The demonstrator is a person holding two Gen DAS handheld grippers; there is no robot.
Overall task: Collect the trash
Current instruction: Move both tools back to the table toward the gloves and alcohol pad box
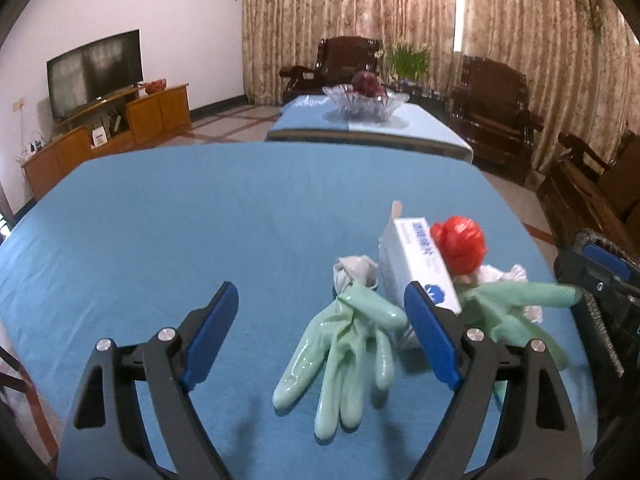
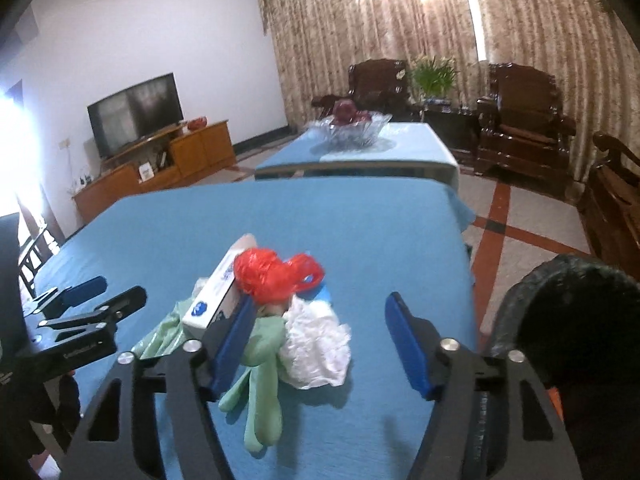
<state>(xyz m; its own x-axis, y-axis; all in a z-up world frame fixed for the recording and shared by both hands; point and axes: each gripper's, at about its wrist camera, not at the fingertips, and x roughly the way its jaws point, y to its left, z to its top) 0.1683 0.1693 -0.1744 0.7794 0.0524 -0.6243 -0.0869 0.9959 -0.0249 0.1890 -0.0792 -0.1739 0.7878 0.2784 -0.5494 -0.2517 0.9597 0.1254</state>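
I held both grippers spread and empty: left gripper point(image 1: 320, 332) over a green glove point(image 1: 344, 356), right gripper point(image 2: 320, 340) over white crumpled plastic point(image 2: 316, 344). Box point(image 2: 212, 300) and red bag point(image 2: 268, 276) lay touching on the blue table point(image 2: 360, 232).

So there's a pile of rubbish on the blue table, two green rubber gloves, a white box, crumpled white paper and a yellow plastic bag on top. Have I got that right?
Nearly. The plastic bag is red, not yellow; the right wrist view shows it bunched on top of the pile. The rest holds: green rubber gloves, white box and crumpled white paper on the blue table.
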